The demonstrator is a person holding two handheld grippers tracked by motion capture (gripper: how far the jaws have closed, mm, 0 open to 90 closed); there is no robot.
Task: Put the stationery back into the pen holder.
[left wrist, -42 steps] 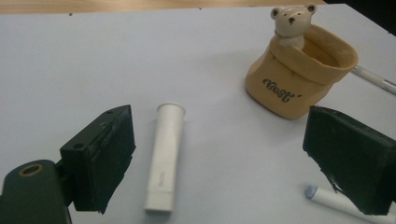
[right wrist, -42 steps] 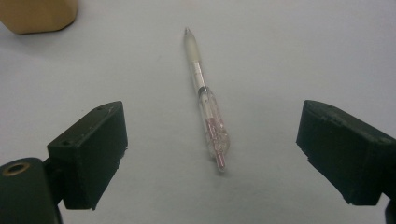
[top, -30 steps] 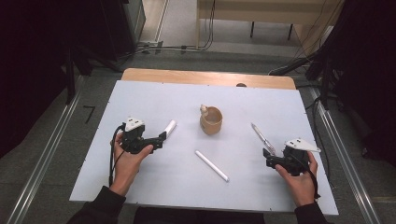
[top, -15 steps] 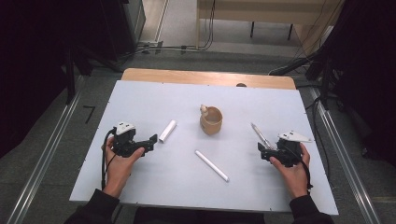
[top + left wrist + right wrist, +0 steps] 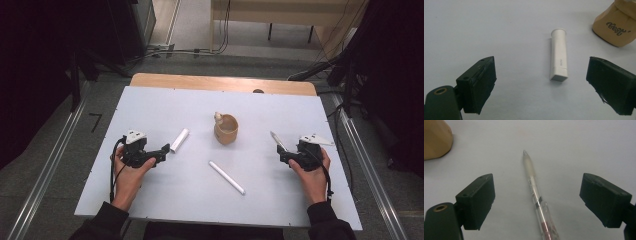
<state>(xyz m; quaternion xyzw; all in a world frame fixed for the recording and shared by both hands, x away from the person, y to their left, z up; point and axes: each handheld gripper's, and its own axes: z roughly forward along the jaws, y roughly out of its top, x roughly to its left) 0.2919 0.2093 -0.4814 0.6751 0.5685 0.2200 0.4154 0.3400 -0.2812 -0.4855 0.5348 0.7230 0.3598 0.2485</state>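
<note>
Two grippers rest low over the white table (image 5: 150,200), both with jaws spread wide and grasping nothing. Ahead of the left gripper (image 5: 161,152) lies a short white tube (image 5: 559,57), free between its jaws. The right gripper (image 5: 282,154), its jaws just closing slightly, straddles a clear pen (image 5: 536,195) without touching it. A tan cup (image 5: 226,129) stands between them, farther off.

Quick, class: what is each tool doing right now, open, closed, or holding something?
Left tool: open, empty; the white tube lies ahead of it.
Right tool: open, just closing slightly, with the pen untouched between its jaws.
</note>
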